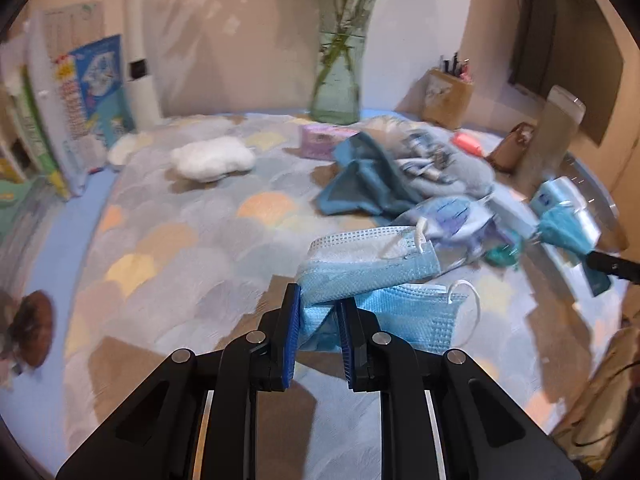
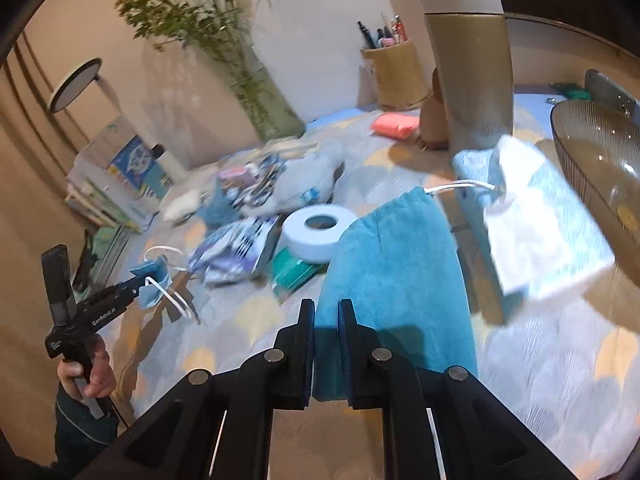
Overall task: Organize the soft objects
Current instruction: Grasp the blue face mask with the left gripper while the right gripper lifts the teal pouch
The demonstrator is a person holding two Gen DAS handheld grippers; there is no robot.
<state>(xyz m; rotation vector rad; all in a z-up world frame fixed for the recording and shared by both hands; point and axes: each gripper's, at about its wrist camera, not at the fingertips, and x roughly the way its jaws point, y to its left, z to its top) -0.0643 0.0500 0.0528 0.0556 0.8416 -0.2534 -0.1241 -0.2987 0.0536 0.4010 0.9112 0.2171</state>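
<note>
My left gripper (image 1: pixel 319 306) is shut on light blue face masks (image 1: pixel 372 276) and holds them above the patterned tablecloth (image 1: pixel 180 248); it also shows in the right wrist view (image 2: pixel 138 290) with the masks (image 2: pixel 154 282). My right gripper (image 2: pixel 326 312) is shut on a teal towel (image 2: pixel 396 276), with a white and blue mask (image 2: pixel 536 228) hanging over the towel's far end. The towel also shows in the left wrist view (image 1: pixel 562 232). A pile of blue and grey cloths (image 1: pixel 404 168) lies mid-table.
A glass vase (image 1: pixel 338 76) stands at the back, with a pen holder (image 1: pixel 448 96), a tall beige flask (image 2: pixel 468 64), a wire bowl (image 2: pixel 600 168), a tape roll (image 2: pixel 320 230), a patterned pouch (image 2: pixel 236 252), a white cotton pad (image 1: pixel 212 158) and books (image 1: pixel 80 108).
</note>
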